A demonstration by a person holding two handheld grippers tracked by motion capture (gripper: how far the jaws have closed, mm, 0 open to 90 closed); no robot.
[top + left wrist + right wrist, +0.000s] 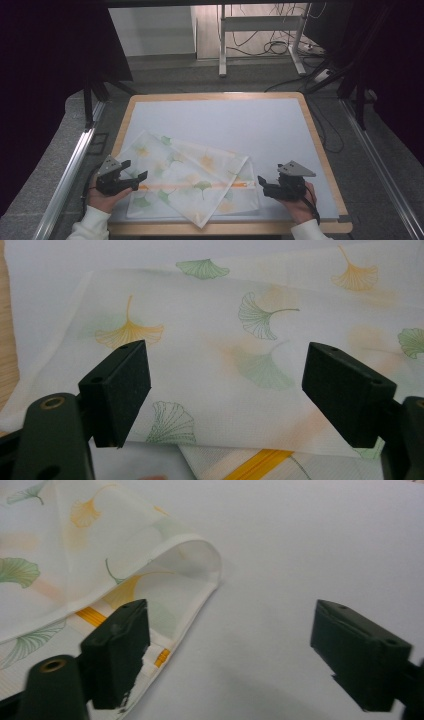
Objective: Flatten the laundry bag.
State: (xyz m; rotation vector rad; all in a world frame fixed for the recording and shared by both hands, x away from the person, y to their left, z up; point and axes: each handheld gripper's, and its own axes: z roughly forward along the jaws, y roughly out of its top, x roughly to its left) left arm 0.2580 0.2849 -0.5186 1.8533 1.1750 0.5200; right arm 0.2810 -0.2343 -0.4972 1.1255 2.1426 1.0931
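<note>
white cloth (187, 175) with green and orange leaf print, folded, lying on pale mat (260, 130) at near-left part of wooden table (320, 145); orange stripe along near fold. left gripper (136, 179) at cloth's left edge, jaws wide apart, nothing between them, cloth spread beyond them. right gripper (261, 183) just right of cloth's right corner, jaws wide apart, empty; folded corner beside one jaw, bare mat beyond.

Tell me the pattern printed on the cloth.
Green and orange ginkgo leaves on the white cloth, clearest in the left gripper view.
</note>
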